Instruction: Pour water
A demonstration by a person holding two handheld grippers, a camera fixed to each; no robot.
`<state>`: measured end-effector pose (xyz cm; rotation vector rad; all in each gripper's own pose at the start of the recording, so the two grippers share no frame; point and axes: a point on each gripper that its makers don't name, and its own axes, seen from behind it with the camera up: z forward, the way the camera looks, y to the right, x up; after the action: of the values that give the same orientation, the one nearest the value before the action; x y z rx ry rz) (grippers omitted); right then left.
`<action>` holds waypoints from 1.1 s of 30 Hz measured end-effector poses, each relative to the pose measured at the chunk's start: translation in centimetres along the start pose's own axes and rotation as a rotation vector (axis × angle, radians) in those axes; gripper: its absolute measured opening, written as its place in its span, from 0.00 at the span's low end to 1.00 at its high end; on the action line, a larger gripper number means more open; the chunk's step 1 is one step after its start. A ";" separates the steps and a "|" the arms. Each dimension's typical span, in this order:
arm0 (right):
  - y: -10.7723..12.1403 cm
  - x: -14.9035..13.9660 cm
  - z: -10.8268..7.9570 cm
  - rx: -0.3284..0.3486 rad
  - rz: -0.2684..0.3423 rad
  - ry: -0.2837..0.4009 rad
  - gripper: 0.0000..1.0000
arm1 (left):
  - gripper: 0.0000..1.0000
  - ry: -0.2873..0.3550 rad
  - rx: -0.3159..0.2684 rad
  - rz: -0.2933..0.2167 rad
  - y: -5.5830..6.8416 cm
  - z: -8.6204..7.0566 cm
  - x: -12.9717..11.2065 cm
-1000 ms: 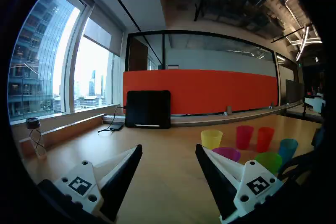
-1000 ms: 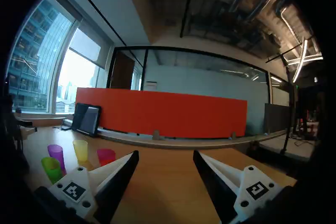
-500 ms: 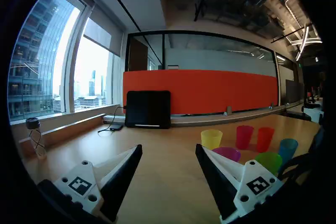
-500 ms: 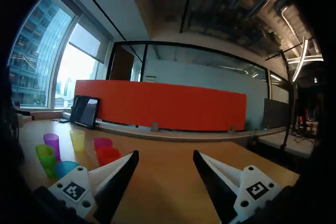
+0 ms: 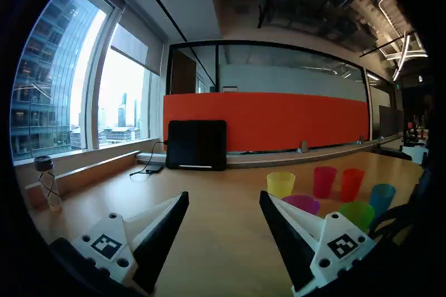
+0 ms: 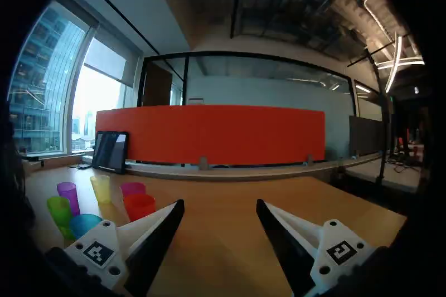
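Several coloured plastic cups stand grouped on the wooden table [image 5: 223,224]: yellow [image 5: 280,184], pink [image 5: 324,181], red [image 5: 351,184], blue [image 5: 382,198], purple [image 5: 301,203] and green [image 5: 355,214]. They lie ahead and to the right of my left gripper [image 5: 223,199], which is open and holds nothing. A small clear bottle with a dark cap [image 5: 47,181] stands far left by the window ledge. In the right gripper view the same cups sit at the lower left: purple [image 6: 68,195], yellow [image 6: 101,188], red [image 6: 139,206], green [image 6: 59,212]. My right gripper [image 6: 219,207] is open and empty.
A dark tablet [image 5: 196,145] leans at the back of the table with a cable beside it. An orange partition [image 5: 267,120] and glass wall run behind. Large windows [image 5: 50,96] line the left side. More desks stand at the far right [image 6: 384,169].
The right gripper has swung and tipped down a little, so more cups come into its view at the lower left. The left gripper has stayed still.
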<state>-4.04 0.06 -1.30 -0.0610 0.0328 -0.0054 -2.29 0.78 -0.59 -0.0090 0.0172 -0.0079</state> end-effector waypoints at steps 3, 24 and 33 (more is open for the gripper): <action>0.3 -0.2 0.0 -0.002 0.011 -0.003 1.00 | 0.94 0.000 0.000 0.000 0.0 0.0 0.0; 0.7 -1.0 0.1 -0.003 0.008 -0.018 1.00 | 0.94 0.000 0.000 0.000 0.0 0.0 -0.1; 0.7 -1.1 0.0 -0.007 0.008 -0.019 1.00 | 0.94 0.000 0.000 0.000 0.0 0.0 0.0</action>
<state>-5.13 0.78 -1.29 -0.0682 0.0140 0.0035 -2.34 0.81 -0.59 -0.0090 0.0173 -0.0080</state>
